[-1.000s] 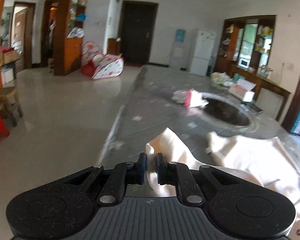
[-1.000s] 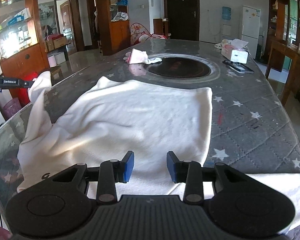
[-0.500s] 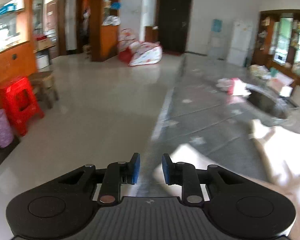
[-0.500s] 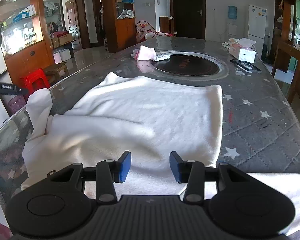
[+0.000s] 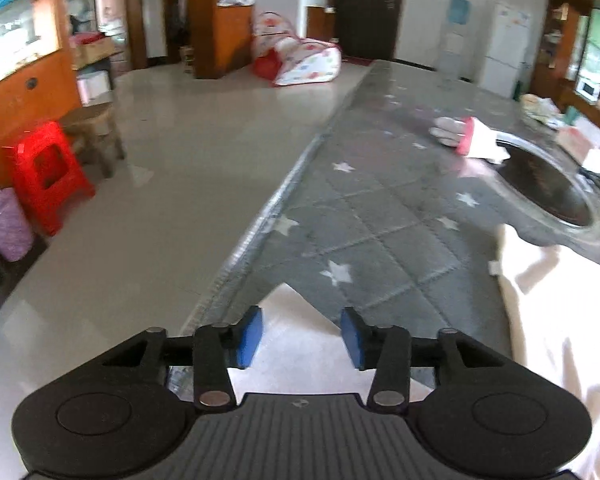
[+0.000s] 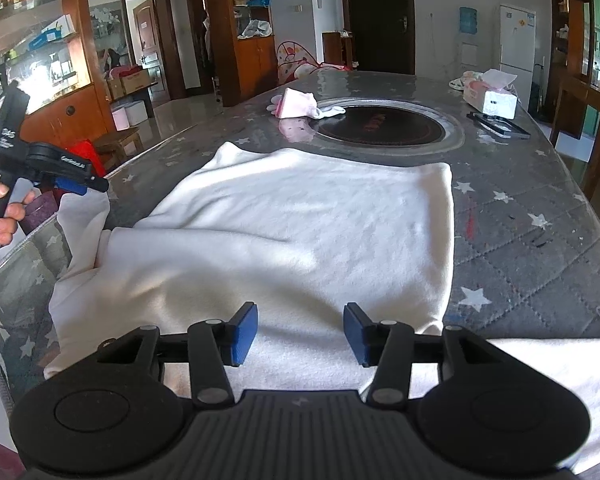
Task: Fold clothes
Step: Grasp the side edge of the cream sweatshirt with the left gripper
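Note:
A white garment [image 6: 300,232] lies spread on the grey star-patterned table [image 6: 520,240]; its left sleeve [image 6: 82,220] lies near the table's left edge. My right gripper [image 6: 300,328] is open and empty, just above the garment's near hem. My left gripper [image 5: 301,334] is open and empty, hovering over the sleeve [image 5: 296,332] at the table's left edge. From the right wrist view the left gripper [image 6: 74,180] sits just above the sleeve tip. The garment's body shows at right in the left wrist view [image 5: 560,300].
A round black cooktop [image 6: 380,124] is set in the table beyond the garment, with a pink-and-white cloth [image 6: 300,106] beside it. A tissue box [image 6: 490,98] and a black frame [image 6: 500,124] lie far right. Red stool [image 5: 46,172] stands on the floor left.
My left gripper let go of the sleeve, opened wide and swung left; the sleeve dropped onto the table edge. My right gripper stayed open and edged forward slightly.

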A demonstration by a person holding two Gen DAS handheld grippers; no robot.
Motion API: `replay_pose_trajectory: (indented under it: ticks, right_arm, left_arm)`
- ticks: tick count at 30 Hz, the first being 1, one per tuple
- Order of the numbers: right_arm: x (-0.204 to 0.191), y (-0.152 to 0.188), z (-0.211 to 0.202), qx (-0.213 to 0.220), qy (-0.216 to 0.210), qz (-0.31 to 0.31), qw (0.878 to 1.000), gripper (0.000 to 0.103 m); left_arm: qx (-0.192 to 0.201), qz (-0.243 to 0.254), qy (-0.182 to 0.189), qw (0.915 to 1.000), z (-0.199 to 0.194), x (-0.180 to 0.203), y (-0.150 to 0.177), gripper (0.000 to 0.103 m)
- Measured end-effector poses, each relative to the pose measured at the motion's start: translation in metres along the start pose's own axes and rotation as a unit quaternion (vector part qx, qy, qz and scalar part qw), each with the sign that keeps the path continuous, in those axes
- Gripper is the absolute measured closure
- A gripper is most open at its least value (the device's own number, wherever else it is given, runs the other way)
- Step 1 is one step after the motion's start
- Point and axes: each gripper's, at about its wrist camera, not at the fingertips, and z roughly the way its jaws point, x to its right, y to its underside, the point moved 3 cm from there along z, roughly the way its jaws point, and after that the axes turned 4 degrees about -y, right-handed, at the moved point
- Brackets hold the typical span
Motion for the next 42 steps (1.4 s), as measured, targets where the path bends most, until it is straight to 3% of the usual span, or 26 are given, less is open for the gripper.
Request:
replay_pose_trajectory:
  ticks: [5, 9, 11, 16, 19, 23, 26, 34, 37, 40, 42]
  right_arm:
    - [0.002, 0.000, 0.002, 0.001, -0.003, 0.004, 1.000, 0.054]
    - [0.003, 0.000, 0.001, 0.002, -0.004, 0.007, 1.000, 0.054]
    - [0.003, 0.001, 0.001, 0.003, -0.002, 0.007, 1.000, 0.054]
    - [0.004, 0.000, -0.001, 0.004, 0.004, 0.007, 1.000, 0.054]
    - [0.002, 0.000, -0.003, 0.004, 0.006, 0.003, 1.000, 0.054]
    - [-0.001, -0.002, -0.005, 0.007, 0.009, 0.000, 1.000, 0.054]
    - [-0.005, -0.002, -0.006, 0.008, 0.009, -0.004, 1.000, 0.054]
    - [-0.013, -0.004, -0.009, 0.009, 0.007, -0.014, 1.000, 0.053]
    - [-0.019, -0.006, -0.011, 0.009, 0.002, -0.023, 1.000, 0.053]
    - [-0.029, -0.009, -0.011, 0.010, -0.010, -0.038, 0.999, 0.053]
    - [-0.037, -0.011, -0.010, 0.010, -0.022, -0.049, 0.999, 0.053]
  left_arm:
    - [0.003, 0.024, -0.043, 0.9988, 0.011, 0.015, -0.004, 0.055]
    - [0.011, 0.013, -0.050, 0.9986, 0.014, 0.009, -0.006, 0.080]
    - [0.015, -0.011, -0.020, 0.9996, 0.009, -0.004, -0.006, 0.091]
    - [0.053, -0.061, 0.062, 0.9948, -0.017, -0.039, 0.001, 0.095]
    - [0.099, -0.093, 0.114, 0.9841, -0.042, -0.063, 0.005, 0.095]
    - [0.153, -0.116, 0.153, 0.9693, -0.064, -0.094, 0.010, 0.095]
    - [0.172, -0.127, 0.175, 0.9610, -0.072, -0.116, 0.017, 0.095]
    - [0.121, -0.136, 0.133, 0.9742, -0.052, -0.135, 0.038, 0.095]
    - [0.099, -0.137, 0.123, 0.9779, -0.045, -0.138, 0.046, 0.085]
    - [0.095, -0.108, 0.125, 0.9817, -0.045, -0.121, 0.041, 0.055]
    - [0.090, -0.095, 0.109, 0.9855, -0.039, -0.112, 0.038, 0.052]
